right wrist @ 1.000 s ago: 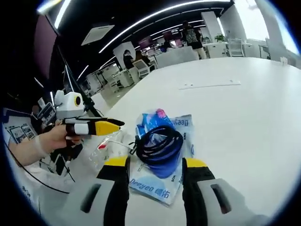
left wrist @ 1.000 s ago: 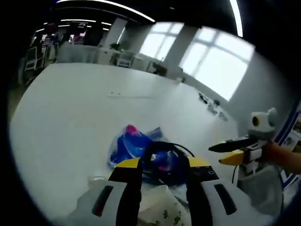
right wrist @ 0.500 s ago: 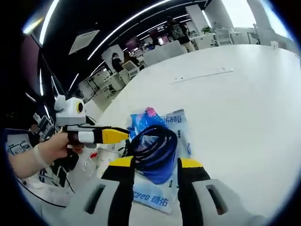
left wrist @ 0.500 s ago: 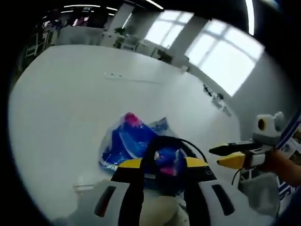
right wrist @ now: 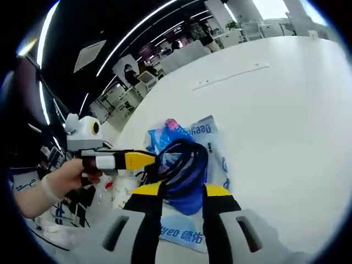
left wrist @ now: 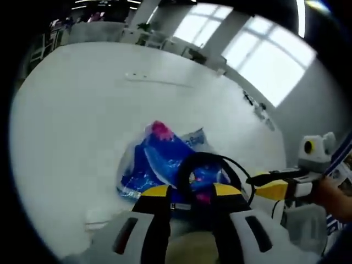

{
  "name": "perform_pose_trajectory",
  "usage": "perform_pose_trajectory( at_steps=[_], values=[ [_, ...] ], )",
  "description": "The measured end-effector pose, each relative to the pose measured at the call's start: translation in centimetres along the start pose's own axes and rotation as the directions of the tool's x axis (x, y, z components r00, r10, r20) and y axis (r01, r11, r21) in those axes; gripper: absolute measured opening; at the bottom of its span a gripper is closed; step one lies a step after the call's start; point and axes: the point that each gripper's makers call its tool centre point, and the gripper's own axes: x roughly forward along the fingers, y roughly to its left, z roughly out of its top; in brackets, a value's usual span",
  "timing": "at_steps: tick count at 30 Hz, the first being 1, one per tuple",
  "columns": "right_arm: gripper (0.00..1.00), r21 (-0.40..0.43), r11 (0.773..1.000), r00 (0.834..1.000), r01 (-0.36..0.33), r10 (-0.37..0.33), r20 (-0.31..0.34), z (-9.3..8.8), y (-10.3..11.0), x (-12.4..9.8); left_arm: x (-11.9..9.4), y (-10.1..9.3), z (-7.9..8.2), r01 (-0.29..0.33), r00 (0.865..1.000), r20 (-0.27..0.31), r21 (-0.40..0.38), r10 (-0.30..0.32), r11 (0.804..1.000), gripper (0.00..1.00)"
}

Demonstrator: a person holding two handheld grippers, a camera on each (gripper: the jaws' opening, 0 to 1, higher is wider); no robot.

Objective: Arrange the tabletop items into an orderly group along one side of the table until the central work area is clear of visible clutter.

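Observation:
A black cable coil (left wrist: pixel 212 169) lies on a blue plastic packet (left wrist: pixel 157 159) on the white table (left wrist: pixel 71 110). My left gripper (left wrist: pixel 191 191) stands open at the coil's near edge, its yellow-tipped jaws either side of the coil's lower rim. In the right gripper view the same coil (right wrist: pixel 181 165) rests on the blue packet (right wrist: pixel 206 140), and my right gripper (right wrist: pixel 181 190) is open with the coil's near rim between its jaws. The right gripper (left wrist: pixel 272 184) reaches in beside the coil. A hand (right wrist: pixel 58 181) holds the left gripper (right wrist: pixel 132 160) at the coil's left edge.
Clear plastic bags and small items (right wrist: pixel 113 190) lie by the table edge beside the packet. A pale bag (left wrist: pixel 190 250) sits under my left jaws. A thin strip (left wrist: pixel 159 81) lies far across the table. Desks and chairs (right wrist: pixel 181 55) stand beyond.
Both views have moved closer to the coil. The right gripper's jaws have drawn nearer together, the left's slightly. The two grippers now stand closer to each other at the coil.

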Motion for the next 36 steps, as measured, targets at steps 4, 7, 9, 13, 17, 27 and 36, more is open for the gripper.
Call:
perform_pose_trajectory(
  at_steps=[4, 7, 9, 13, 17, 27, 36],
  values=[
    [0.21, 0.026, 1.0, 1.0, -0.006, 0.006, 0.001, 0.1, 0.1, 0.1, 0.1, -0.1, 0.0, 0.008, 1.0, -0.007, 0.0, -0.008, 1.0, 0.2],
    [0.2, 0.038, 0.999, 1.0, -0.011, 0.011, 0.0, 0.0, 0.1, 0.4, 0.4, 0.1, -0.1, 0.008, 1.0, -0.018, -0.009, -0.008, 1.0, 0.2],
    [0.19, 0.057, 0.998, 1.0, -0.02, 0.02, 0.001, 0.0, 0.3, 0.6, 0.4, 0.2, -0.2, 0.006, 1.0, -0.022, -0.002, -0.006, 1.0, 0.2],
    [0.17, 0.07, 0.997, 1.0, -0.025, 0.025, -0.002, -0.2, 0.4, 1.1, 0.6, 0.3, -0.3, 0.006, 1.0, -0.03, -0.006, -0.006, 1.0, 0.21],
    [0.15, 0.094, 0.995, 0.999, -0.032, 0.033, -0.002, -0.2, 0.5, 1.3, 0.8, 0.4, -0.5, 0.006, 0.999, -0.037, -0.003, -0.007, 1.0, 0.19],
    [0.09, 0.13, 0.991, 0.999, -0.044, 0.045, -0.003, -0.2, 0.8, 1.8, 1.1, 0.6, -0.5, 0.005, 0.999, -0.035, -0.032, -0.006, 0.999, 0.12],
    [0.03, 0.185, 0.981, 0.999, -0.055, 0.053, 0.012, 0.0, 1.1, 1.6, 0.8, 0.9, -0.2, -0.015, 1.0, -0.024, -0.035, 0.014, 0.999, 0.03]
  ],
)
